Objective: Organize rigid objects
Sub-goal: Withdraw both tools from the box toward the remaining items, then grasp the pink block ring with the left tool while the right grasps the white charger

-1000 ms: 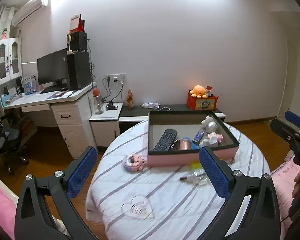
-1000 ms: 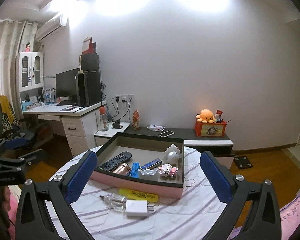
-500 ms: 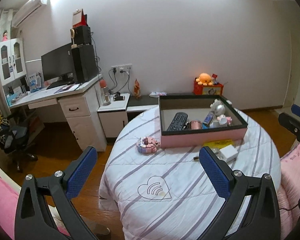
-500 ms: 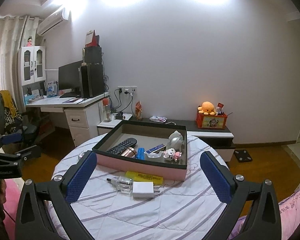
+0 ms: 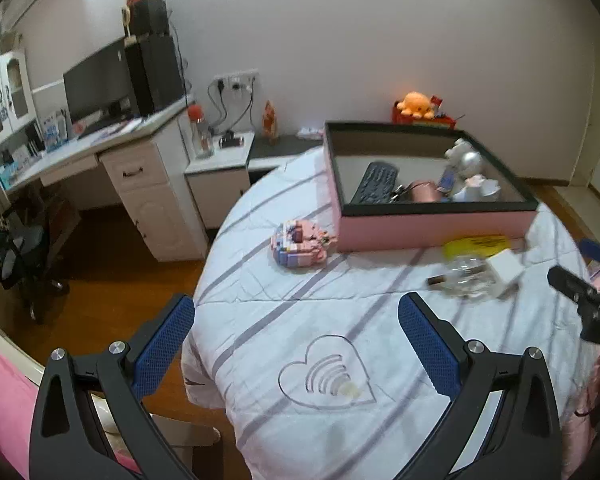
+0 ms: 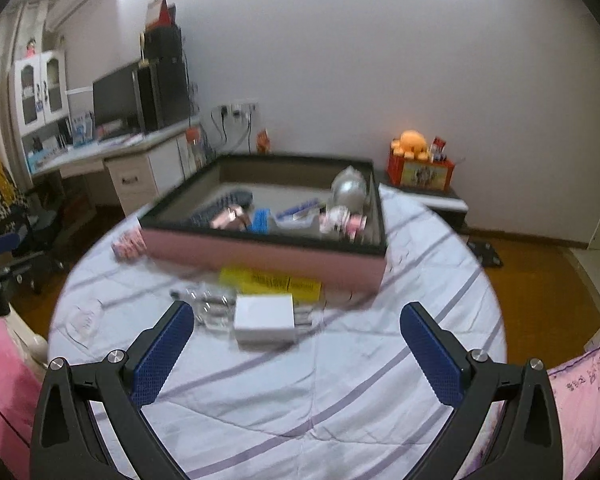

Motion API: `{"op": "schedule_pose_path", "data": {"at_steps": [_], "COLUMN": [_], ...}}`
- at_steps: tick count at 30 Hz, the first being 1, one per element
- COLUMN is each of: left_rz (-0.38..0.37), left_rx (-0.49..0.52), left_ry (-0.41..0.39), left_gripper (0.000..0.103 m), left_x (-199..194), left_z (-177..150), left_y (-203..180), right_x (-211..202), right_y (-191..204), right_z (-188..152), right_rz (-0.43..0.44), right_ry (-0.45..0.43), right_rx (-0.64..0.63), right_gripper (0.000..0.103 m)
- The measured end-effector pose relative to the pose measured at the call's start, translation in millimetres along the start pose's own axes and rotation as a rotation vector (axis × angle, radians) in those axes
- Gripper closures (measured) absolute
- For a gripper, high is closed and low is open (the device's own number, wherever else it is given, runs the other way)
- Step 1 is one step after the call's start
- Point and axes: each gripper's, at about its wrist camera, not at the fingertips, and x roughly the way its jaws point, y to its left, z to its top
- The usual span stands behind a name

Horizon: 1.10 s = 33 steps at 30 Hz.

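While both tools hang above the round table [image 5: 380, 420], nothing gripped: left gripper [image 5: 296, 344] spread wide, blue textured pads [image 5: 164, 344] empty, aimed past a heart outline stitched in the cloth; right gripper [image 6: 296, 346] likewise spread and empty, pointing at the loose items nearest it. Just ahead of right tool: white charger block [image 6: 265, 318], hard, boxy, matte; touching its left side, clear glass bottle [image 6: 208, 304] lying flat, glossy, likely slippery. Behind these, flat yellow packet [image 6: 270, 280], lying against the box front. Farther left, apart from the rest: small pink-and-lilac brick-built toy [image 5: 300, 244], knobbly, angular, just beside the box's left corner. Pink storage box [image 5: 432, 232], rigid card by the look, dark rim, shallow, open top. Already inside: black remote control [image 5: 374, 188], rose-metal cylinder [image 5: 424, 192], silver-white figurine [image 5: 464, 156], blue oblong piece [image 6: 260, 220], small pink-white toy [image 6: 344, 222]; other small pieces too blurred to identify. Cloth: white, quilted, grey-lilac stripes, soft and wrinkled. Judgement: task partly done, roughly half the visible items boxed; four pieces left outside (charger, bottle, packet, brick toy). Right-wrist view motion-blurred, fine detail unreliable. No pick in progress at this instant.
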Motion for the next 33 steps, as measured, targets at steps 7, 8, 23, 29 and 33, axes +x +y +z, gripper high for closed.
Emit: {"op": "schedule_pose_path", "data": {"at_steps": [7,8,23,29,33], "left_rz": [-0.015,-0.017,-0.074,-0.087,-0.117], "left_rx": [0.015,0.016,0.004,0.046,0.057], "left_ry": [0.071,0.078,0.185,0.193,0.177], "left_gripper": [0.0,0.0,0.0,0.007,0.022], "left_x": [45,50,137,147,141], "left_z": [6,7,35,33,31], "left_y": [5,5,5,4,4], "right_x": [57,64,89,94,94], "right_y": [5,6,-2,-3,-2], "right_z": [-7,-8,-6,-2,-1], "right_rz": [-0.023,-0.022,0.018,0.018,0.015], "right_ry": [0.154,0.183,0.258,0.261,0.261], "right_rx": [-0.044,-0.053,-0.02,-0.017,-0.019], "right_gripper": [0.0,0.0,0.01,0.011,0.011]}}
